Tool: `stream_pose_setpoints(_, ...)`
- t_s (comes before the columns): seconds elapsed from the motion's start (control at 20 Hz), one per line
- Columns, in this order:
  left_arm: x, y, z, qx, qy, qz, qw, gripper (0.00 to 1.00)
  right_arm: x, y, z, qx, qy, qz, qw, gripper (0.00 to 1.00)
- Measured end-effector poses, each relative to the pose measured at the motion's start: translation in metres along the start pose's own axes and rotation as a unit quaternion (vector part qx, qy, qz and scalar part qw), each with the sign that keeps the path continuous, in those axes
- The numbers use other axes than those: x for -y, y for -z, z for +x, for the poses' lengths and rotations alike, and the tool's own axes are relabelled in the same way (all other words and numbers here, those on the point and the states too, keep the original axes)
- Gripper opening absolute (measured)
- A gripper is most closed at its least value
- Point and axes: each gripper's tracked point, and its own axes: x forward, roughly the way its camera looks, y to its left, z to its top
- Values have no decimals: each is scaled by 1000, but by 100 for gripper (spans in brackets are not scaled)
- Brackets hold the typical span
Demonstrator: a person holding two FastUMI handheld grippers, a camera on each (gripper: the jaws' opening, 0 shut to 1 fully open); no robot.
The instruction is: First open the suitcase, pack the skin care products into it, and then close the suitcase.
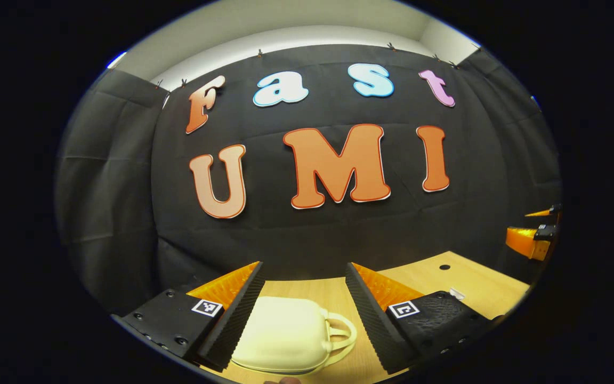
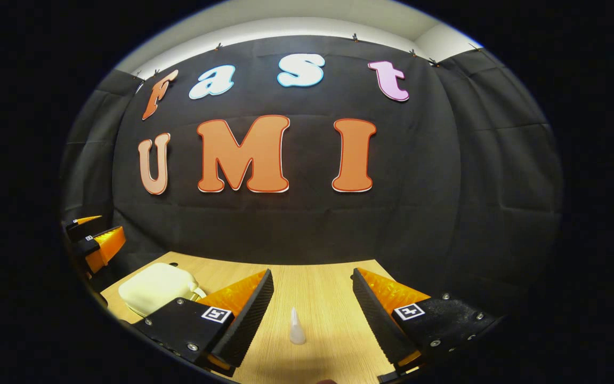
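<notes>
A small cream suitcase [image 1: 285,333] with a handle on its right side lies shut on the wooden table [image 1: 445,282], just below and between the fingers of my left gripper [image 1: 303,272], which is open above it. My right gripper [image 2: 312,278] is also open and hangs over the table. Beneath its gap stands a small translucent skin care bottle [image 2: 297,326] with a pointed tip, upright. The suitcase [image 2: 156,288] lies to the left in the right gripper view. Each gripper shows at the edge of the other's view: the right gripper [image 1: 536,229] and the left gripper [image 2: 94,240].
The black cloth wall rises right behind the table's far edge. A small dark hole [image 1: 444,266] and a small white item [image 1: 457,293] mark the tabletop at the right of the left gripper view.
</notes>
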Motion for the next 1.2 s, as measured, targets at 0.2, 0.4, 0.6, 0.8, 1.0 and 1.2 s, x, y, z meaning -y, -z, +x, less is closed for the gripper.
stream_pose_setpoints(0.2, 13, 15, -2, 2, 6, 73, 997, 98, 8, 10, 0, -12, 7, 7, 1000, 95)
stream_pose_setpoints(0.4, 42, 49, -4, -15, 38, 141, 989, 99, 18, 22, -1, -25, 19, 15, 999, 95)
stream_pose_setpoints(0.6, 66, 107, -2, -58, 65, 228, 970, 99, 35, 36, -3, -38, 38, 24, 998, 95)
stream_pose_setpoints(0.8, 85, 163, 1, -109, 96, 296, 944, 99, 58, 53, -8, -57, 61, 31, 996, 95)
stream_pose_setpoints(1.0, 85, 195, 9, -132, 95, 369, 915, 99, 84, 71, -15, -76, 91, 47, 992, 95)
stream_pose_setpoints(1.2, 93, 222, 29, -142, 107, 435, 883, 99, 101, 84, -22, -94, 109, 56, 988, 95)
